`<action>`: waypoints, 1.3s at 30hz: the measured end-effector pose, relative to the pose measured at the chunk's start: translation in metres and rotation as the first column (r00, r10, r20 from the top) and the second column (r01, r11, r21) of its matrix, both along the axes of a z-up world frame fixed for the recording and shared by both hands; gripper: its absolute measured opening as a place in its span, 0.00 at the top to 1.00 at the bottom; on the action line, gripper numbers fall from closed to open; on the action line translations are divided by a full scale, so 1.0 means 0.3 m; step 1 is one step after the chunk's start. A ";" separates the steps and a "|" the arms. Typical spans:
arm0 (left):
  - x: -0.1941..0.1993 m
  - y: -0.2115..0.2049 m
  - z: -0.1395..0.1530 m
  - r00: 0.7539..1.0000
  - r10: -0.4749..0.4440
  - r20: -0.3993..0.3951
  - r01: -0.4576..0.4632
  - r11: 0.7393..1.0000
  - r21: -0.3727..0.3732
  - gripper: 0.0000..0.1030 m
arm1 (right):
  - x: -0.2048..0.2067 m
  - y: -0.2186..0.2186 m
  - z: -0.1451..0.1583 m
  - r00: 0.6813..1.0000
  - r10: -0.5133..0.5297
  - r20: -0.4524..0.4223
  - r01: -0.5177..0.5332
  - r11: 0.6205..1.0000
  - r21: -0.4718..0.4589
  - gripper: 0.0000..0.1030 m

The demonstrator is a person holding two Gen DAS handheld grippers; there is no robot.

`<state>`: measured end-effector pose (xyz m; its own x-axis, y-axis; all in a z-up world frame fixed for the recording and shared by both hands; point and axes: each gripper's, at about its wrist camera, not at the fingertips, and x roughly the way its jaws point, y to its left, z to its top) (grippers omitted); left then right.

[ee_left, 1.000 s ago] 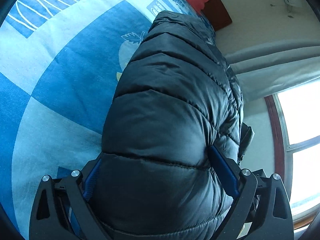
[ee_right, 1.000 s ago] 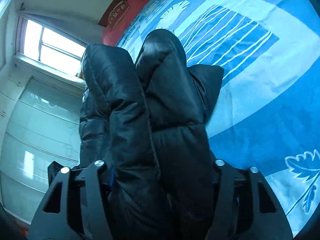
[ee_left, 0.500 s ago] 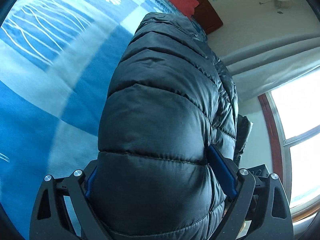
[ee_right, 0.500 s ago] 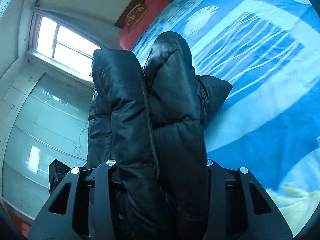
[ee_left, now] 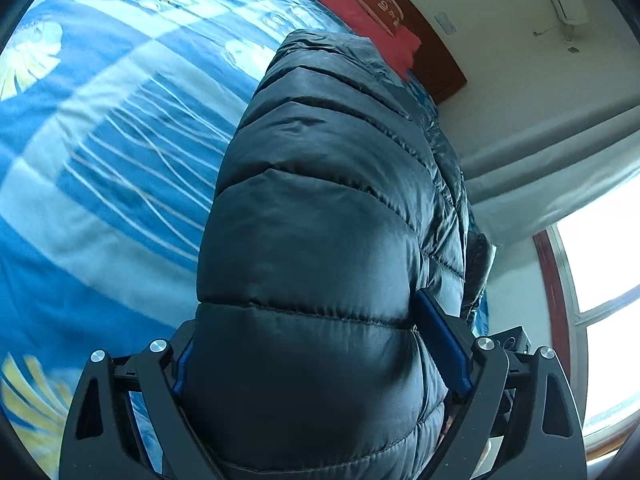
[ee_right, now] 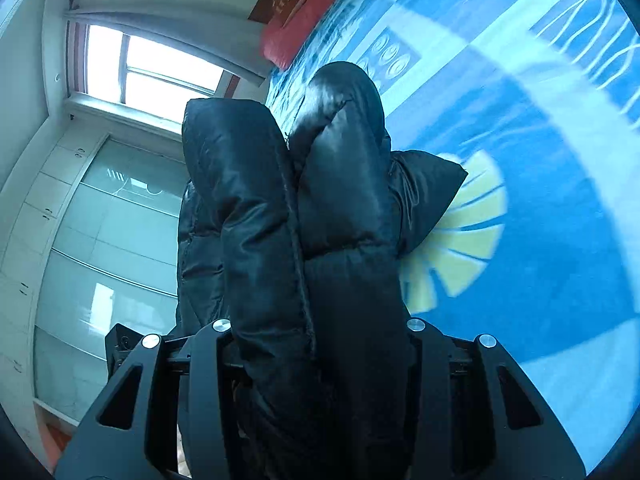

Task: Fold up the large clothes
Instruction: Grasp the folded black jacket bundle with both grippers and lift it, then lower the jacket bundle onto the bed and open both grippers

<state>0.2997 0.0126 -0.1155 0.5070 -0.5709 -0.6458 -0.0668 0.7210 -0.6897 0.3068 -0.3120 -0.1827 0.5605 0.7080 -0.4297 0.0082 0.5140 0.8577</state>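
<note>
- Jacket (ee_left: 320, 240) fills the left wrist view: dark quilted puffer, bunched thick between my left gripper (ee_left: 320, 344) fingers, blue pad (ee_left: 440, 344) pressing into its side. I read that claw as clenched on the jacket.
- Same view: the jacket's long axis runs straight away from the claw toward the red pillow (ee_left: 360, 12) and dark headboard (ee_left: 420, 52); its far end looks to be over the blue patterned bedspread (ee_left: 100, 160), but I can't tell if it's touching.
- Bedspread is smeared with blur on the left side here; window (ee_left: 600, 260) bright at right.
- Right wrist view: right gripper (ee_right: 316, 332) is clamped on the same jacket, two puffy folds (ee_right: 248, 200) side by side squeezed between the fingers. Grasping, not released.
- Here the jacket again extends forward from the claw, toward the pillow end; a loose corner (ee_right: 432, 184) sticks out right, over the bedspread's yellow fan print (ee_right: 468, 248).
- Left gripper's black housing (ee_right: 120, 340) peeks in at lower left, so both claws sit near each other on the same end.
- My judgement: both hands equally near, holding the near end; next move hinges on laying that end down along the jacket's length.
</note>
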 end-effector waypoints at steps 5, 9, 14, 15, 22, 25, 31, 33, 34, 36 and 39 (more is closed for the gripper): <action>0.031 0.016 -0.120 0.998 0.014 -0.055 -0.014 1.000 -0.004 0.12 | 0.031 -0.004 -0.058 0.999 -0.015 -0.036 0.014 1.000 -0.014 0.58; 0.012 0.038 -0.163 0.999 0.012 -0.033 -0.013 1.000 -0.014 0.12 | 0.028 0.005 -0.061 0.999 -0.012 -0.033 0.010 0.999 -0.043 0.55; 0.004 0.088 -0.158 0.999 0.001 -0.043 -0.002 0.999 -0.037 0.12 | 0.024 0.004 -0.048 0.999 -0.010 -0.034 0.008 0.998 -0.068 0.43; 0.005 0.108 -0.156 0.999 0.002 -0.044 -0.003 0.999 -0.039 0.12 | 0.026 0.001 -0.047 0.999 -0.009 -0.031 0.007 0.997 -0.073 0.41; -0.028 0.156 -0.112 0.999 0.022 -0.049 -0.025 0.999 -0.047 0.12 | -0.003 -0.022 0.017 1.000 0.021 -0.004 -0.021 0.986 -0.166 0.29; -0.061 0.225 -0.109 0.998 0.038 -0.044 -0.041 0.997 -0.066 0.12 | -0.020 -0.041 0.042 1.000 0.026 0.010 -0.024 0.983 -0.180 0.25; -0.039 0.297 -0.065 0.997 0.077 0.016 -0.076 0.996 -0.042 0.12 | 0.040 -0.067 0.088 1.000 -0.005 0.027 0.010 0.985 -0.170 0.24; 0.000 0.293 -0.068 0.998 0.054 0.016 -0.053 0.997 -0.053 0.12 | 0.090 -0.066 0.097 1.000 -0.009 0.026 0.013 0.989 -0.146 0.22; 0.018 0.283 -0.070 0.999 0.045 0.014 -0.044 0.998 -0.050 0.12 | 0.115 -0.063 0.095 1.000 -0.008 0.017 0.010 0.992 -0.128 0.20; 0.075 0.247 -0.067 1.000 0.018 0.012 -0.017 0.999 -0.046 0.12 | 0.158 -0.056 0.087 1.000 -0.011 -0.006 0.010 0.993 -0.120 0.19; 0.122 0.205 -0.066 1.000 0.017 0.003 -0.017 1.000 -0.015 0.12 | 0.202 -0.055 0.062 0.999 -0.019 -0.032 0.016 0.994 -0.111 0.18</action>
<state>0.3363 0.0742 -0.1354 0.5186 -0.5721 -0.6354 -0.0766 0.7091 -0.7009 0.3674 -0.3286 -0.1640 0.5566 0.6455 -0.5230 0.0452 0.6051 0.7949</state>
